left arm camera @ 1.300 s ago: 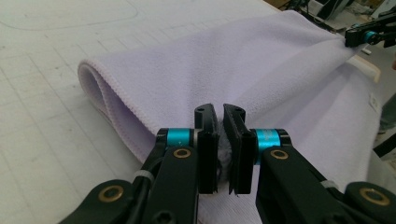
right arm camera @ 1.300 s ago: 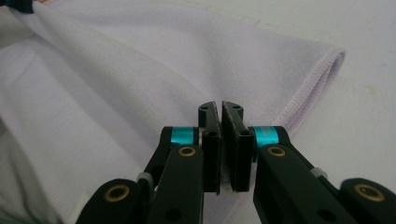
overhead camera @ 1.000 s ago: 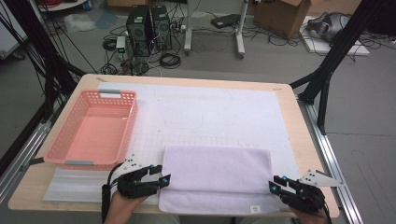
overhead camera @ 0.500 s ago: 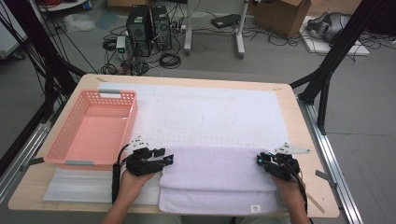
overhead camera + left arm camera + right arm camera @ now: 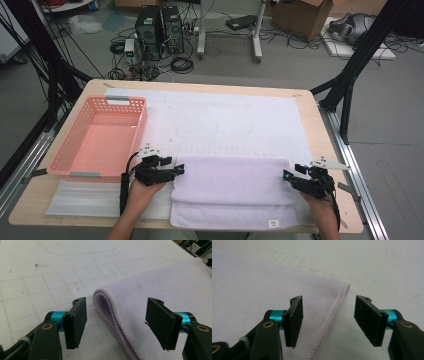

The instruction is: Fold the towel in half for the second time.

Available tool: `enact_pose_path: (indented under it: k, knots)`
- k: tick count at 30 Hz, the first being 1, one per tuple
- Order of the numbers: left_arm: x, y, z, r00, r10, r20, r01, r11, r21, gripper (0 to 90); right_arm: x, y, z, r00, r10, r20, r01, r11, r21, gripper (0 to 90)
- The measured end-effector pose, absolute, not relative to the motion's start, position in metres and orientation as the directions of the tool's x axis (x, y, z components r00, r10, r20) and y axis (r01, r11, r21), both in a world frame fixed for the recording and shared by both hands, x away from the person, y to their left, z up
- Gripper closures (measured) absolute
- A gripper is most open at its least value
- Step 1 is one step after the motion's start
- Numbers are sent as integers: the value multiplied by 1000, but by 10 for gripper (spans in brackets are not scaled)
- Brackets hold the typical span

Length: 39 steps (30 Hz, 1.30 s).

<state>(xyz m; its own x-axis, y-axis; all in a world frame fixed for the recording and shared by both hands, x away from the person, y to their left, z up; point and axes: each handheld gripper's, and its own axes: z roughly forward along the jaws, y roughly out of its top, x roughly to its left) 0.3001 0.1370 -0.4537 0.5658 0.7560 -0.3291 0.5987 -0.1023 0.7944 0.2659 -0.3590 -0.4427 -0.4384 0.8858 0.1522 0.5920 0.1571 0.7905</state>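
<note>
A folded lilac towel (image 5: 231, 187) lies on the white mat (image 5: 225, 120) near the table's front edge. My left gripper (image 5: 172, 169) stands open at the towel's left end; in the left gripper view its jaws straddle the rounded fold of the towel (image 5: 110, 310) with nothing pinched. At the towel's right end my right gripper (image 5: 286, 176) is open as well. In the right gripper view the stitched hem of the towel (image 5: 332, 315) runs between the two spread jaws of the right gripper (image 5: 328, 321).
A pink plastic basket (image 5: 100, 137) stands on the left of the table, close behind my left hand. A small white label (image 5: 272, 223) shows on the towel's front layer. Cables, computer towers and boxes lie on the floor beyond the table.
Both grippers moved forward from the front edge to the towel's ends, then the right one drew outward to the right edge; the towel's top fold now lies flat.
</note>
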Motion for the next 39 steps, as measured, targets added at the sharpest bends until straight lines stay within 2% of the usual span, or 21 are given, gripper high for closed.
enact_pose_path:
  k: [5, 6, 8, 9, 11, 14, 15, 17, 18, 21, 23, 28, 34, 39]
  knots:
    - [303, 134, -455, 578, 746, -330, 616, -134, 776, 343, 270, -349, -451, -446, 887, 117, 620, 212, 756, 317]
    - [303, 134, -455, 582, 746, -325, 615, -142, 776, 349, 269, -347, -451, -446, 888, 111, 617, 216, 756, 341]
    - [302, 132, -454, 580, 753, -311, 611, -150, 777, 359, 269, -347, -449, -483, 868, 117, 612, 238, 754, 461]
    - [302, 131, -454, 581, 757, -299, 606, -157, 780, 370, 269, -346, -449, -490, 865, 110, 607, 247, 756, 473]
    - [300, 127, -454, 580, 770, -267, 596, -178, 783, 432, 269, -346, -449, -492, 863, 118, 610, 245, 754, 528]
    - [299, 125, -454, 591, 768, -247, 588, -200, 784, 582, 269, -348, -449, -485, 862, 148, 626, 225, 746, 625]
    - [299, 125, -455, 604, 751, -268, 596, -201, 778, 672, 270, -348, -449, -489, 858, 158, 628, 220, 746, 728]
    - [297, 122, -455, 611, 742, -276, 599, -205, 774, 777, 271, -349, -450, -497, 843, 204, 640, 197, 743, 760]
    - [297, 122, -455, 605, 745, -282, 604, -197, 773, 791, 271, -350, -450, -498, 839, 220, 646, 189, 740, 770]
    - [296, 122, -455, 596, 750, -286, 605, -185, 775, 817, 274, -356, -452, -491, 825, 280, 663, 144, 735, 790]
    - [294, 122, -453, 589, 756, -284, 592, -165, 789, 826, 274, -357, -452, -491, 824, 282, 658, 139, 740, 802]
    - [304, 125, -445, 581, 759, -293, 549, -100, 830, 829, 274, -356, -441, -502, 837, 219, 585, 142, 798, 809]
    - [332, 120, -433, 569, 778, -266, 528, -99, 843, 830, 293, -347, -431, -485, 872, 68, 500, 213, 840, 808]
    - [356, 117, -428, 552, 793, -259, 527, -91, 845, 829, 319, -346, -426, -458, 887, 58, 517, 213, 829, 806]
